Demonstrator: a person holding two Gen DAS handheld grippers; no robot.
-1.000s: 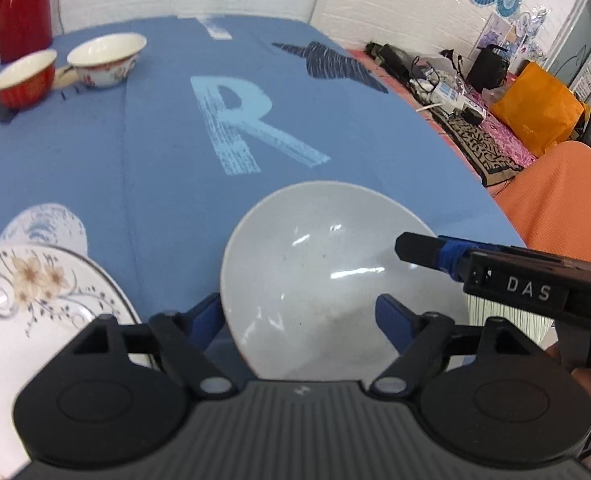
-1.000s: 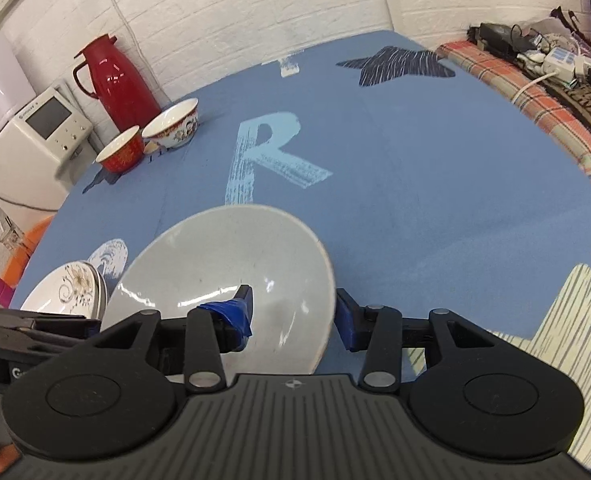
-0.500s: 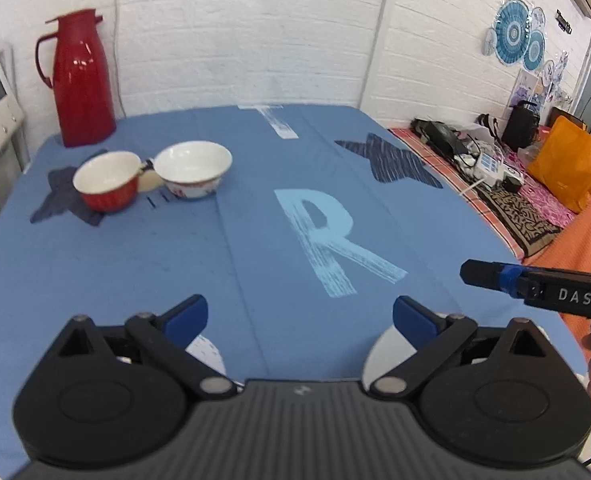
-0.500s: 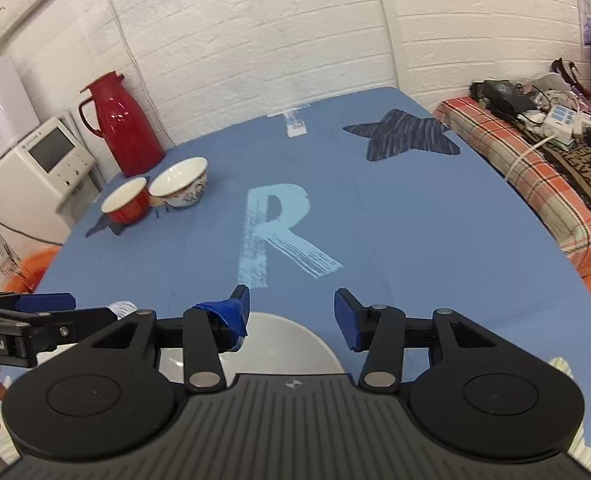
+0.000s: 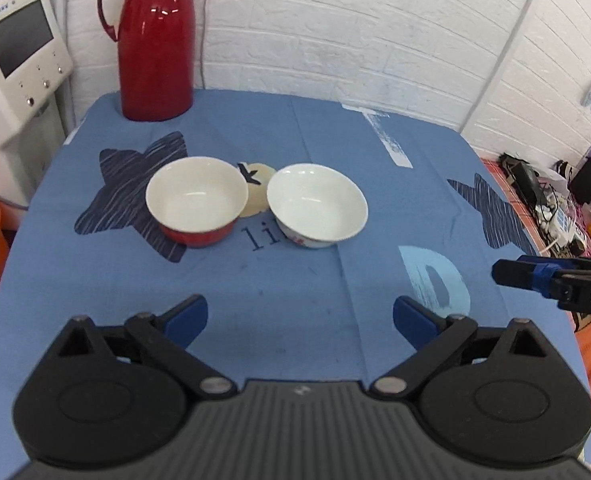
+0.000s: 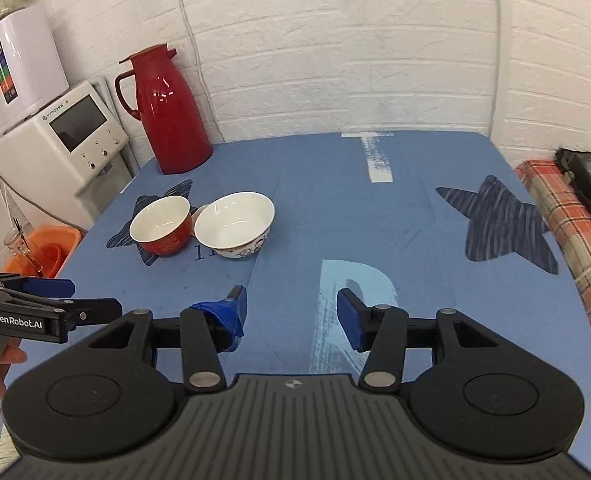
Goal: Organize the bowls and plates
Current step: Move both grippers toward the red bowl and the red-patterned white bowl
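Observation:
Two bowls stand side by side on the blue tablecloth point(image 5: 295, 288): a red bowl with a white inside point(image 5: 196, 200) on the left and a white patterned bowl point(image 5: 316, 205) on the right. They also show in the right wrist view, red bowl point(image 6: 161, 224) and white bowl point(image 6: 234, 224). My left gripper point(image 5: 299, 318) is open and empty, held above the cloth short of the bowls. My right gripper point(image 6: 291, 312) is open and empty, to the right of the bowls. No plates are in view.
A red thermos jug point(image 5: 157, 40) stands at the table's far left corner. A white appliance point(image 6: 61, 140) and an orange bin point(image 6: 43, 252) are beside the table on the left. Cables and clutter point(image 5: 551, 196) lie on a side surface to the right.
Both grippers lifted and moved forward away from the grey plate, which has left view along with the flowered plate. The right gripper has opened wider. The two bowls are nearer.

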